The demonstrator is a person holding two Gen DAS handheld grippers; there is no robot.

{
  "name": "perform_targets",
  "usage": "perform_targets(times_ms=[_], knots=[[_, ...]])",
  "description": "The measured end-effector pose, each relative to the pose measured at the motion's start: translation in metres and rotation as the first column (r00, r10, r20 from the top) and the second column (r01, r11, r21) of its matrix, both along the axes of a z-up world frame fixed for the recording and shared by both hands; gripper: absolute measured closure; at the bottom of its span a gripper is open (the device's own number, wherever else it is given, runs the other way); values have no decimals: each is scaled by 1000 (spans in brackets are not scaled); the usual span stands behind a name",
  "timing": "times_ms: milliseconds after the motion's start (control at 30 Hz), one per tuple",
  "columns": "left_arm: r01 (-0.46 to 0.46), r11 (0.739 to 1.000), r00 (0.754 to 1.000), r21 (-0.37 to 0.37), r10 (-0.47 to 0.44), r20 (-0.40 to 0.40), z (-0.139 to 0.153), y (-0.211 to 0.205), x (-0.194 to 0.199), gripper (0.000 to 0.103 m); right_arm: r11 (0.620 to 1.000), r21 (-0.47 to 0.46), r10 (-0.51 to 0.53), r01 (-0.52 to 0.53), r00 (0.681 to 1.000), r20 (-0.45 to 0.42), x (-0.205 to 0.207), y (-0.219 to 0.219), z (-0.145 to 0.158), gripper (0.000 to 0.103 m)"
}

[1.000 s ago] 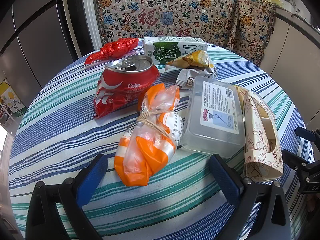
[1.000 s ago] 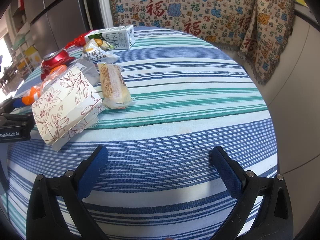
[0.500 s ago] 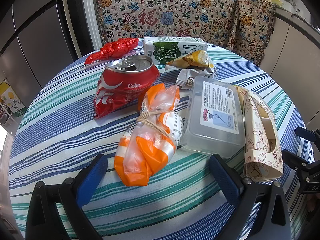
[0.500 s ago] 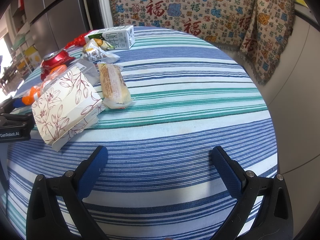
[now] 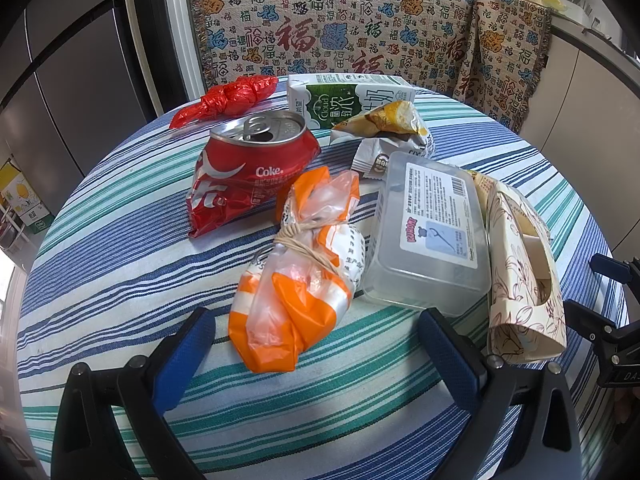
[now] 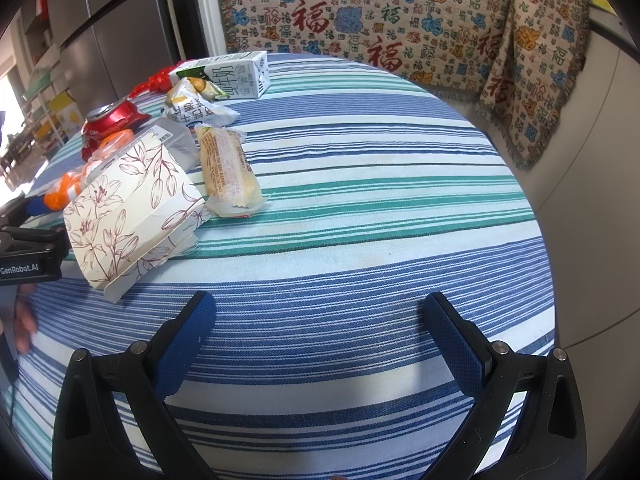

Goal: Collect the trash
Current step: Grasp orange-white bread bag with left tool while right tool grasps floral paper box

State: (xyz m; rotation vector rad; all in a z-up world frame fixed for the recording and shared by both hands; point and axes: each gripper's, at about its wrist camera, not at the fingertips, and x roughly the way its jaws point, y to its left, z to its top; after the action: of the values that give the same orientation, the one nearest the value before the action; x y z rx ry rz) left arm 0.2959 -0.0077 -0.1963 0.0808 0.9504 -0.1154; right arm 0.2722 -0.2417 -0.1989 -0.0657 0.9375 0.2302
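left gripper (image 5: pixel 316 334) hangs low over the near edge of a round table (image 5: pixel 120 264) in a blue, green and white striped cloth, its blue-padded fingers (image 5: pixel 182 358) spread wide with nothing between them; just ahead of the gap lies an orange and clear plastic bag (image 5: pixel 298 280) tied round the middle with string; beyond it and touching it, a crushed red coke can (image 5: pixel 248 172) lies tilted with its opened top up; to the right of the bag a clear plastic box (image 5: pixel 430 236) with a printed label rests flat, and against its right side stands a floral paper carton (image 5: pixel 524 276), open end up; farther back sit a green and white milk carton (image 5: pixel 348 102), a yellow snack wrapper (image 5: pixel 388 120) leaning on it, a small white wrapper (image 5: pixel 384 156) below that, and a knotted red plastic bag (image 5: pixel 232 98) at the far left edge; part of the other tool shows at the right border; in the right wrist view the right gripper (image 6: pixel 320 338) is also spread wide and holds nothing, over bare striped cloth well apart from the trash; the whole pile sits at the left of the table, with the floral paper carton nearest, a wrapped bun (image 6: pixel 230 166) just beside it, and the milk carton at the back; a patterned blanket (image 6: pixel 400 24) hangs behind the table.
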Motion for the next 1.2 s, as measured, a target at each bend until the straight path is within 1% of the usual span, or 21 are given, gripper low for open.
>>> perform_targets(times_ms=[33, 100, 167, 300, 367, 467, 600, 667, 700, 733, 800, 900, 967, 1033, 1067, 1100, 1200], knots=[[14, 1000, 1000, 3, -14, -7, 0, 0, -2, 0, 1000, 0, 0, 0, 1000, 0, 0, 0, 0, 0], [92, 996, 995, 5, -91, -48, 1, 2, -5, 0, 1000, 0, -1, 1, 1000, 0, 0, 0, 0, 0], [127, 992, 990, -5, -127, -55, 2, 10, -12, 0, 1000, -1, -1, 1, 1000, 0, 0, 0, 0, 0], [141, 988, 990, -57, -143, -16, 10, 33, -24, 0, 1000, -1, 0, 0, 1000, 0, 0, 0, 0, 0], [143, 988, 990, -59, -142, 20, 17, 39, -22, 0, 1000, -1, -1, 1, 1000, 0, 0, 0, 0, 0], [186, 979, 982, -78, -182, 55, 29, 36, -10, 0, 1000, -1, 0, 0, 1000, 0, 0, 0, 0, 0], [252, 965, 966, -75, -246, 76, 35, 27, 5, 3, 1000, -1, 0, 0, 1000, 0, 0, 0, 0, 0], [283, 956, 959, -78, -279, 57, 33, 21, 10, 27, 1000, -1, 0, 0, 1000, 0, 0, 0, 0, 0], [289, 954, 957, -74, -287, 38, 30, 19, 12, 49, 1000, -1, 0, 0, 1000, 0, 0, 0, 0, 0], [287, 956, 958, -68, -285, 37, 29, 19, 11, 58, 1000, -1, 0, 0, 1000, 0, 0, 0, 0, 0], [270, 958, 963, -95, -267, 43, 29, 23, 6, 59, 1000, 1, 1, -1, 1000, 0, 0, 1, 0, 0], [203, 970, 979, -137, -199, 46, 32, 33, -11, 59, 1000, 12, 13, -13, 1000, 1, 2, 2, 0, 0], [146, 977, 989, -155, -141, 39, 34, 39, -30, 59, 998, 46, 31, -31, 1000, 5, 0, 0, 2, 0], [92, 985, 996, -147, -90, 25, 34, 41, -54, 59, 995, 87, 45, -45, 999, 2, -4, -3, 4, 2], [82, 987, 996, -137, -78, 31, 35, 40, -64, 59, 992, 120, 48, -47, 999, -7, -8, -4, 7, 2], [76, 988, 997, -131, -71, 41, 35, 40, -72, 58, 983, 175, 54, -51, 998, -16, -11, -5, 11, 3], [58, 990, 997, -129, -50, 66, 35, 39, -87, 56, 936, 350, 57, -38, 997, -44, -15, -2, 23, 3]])
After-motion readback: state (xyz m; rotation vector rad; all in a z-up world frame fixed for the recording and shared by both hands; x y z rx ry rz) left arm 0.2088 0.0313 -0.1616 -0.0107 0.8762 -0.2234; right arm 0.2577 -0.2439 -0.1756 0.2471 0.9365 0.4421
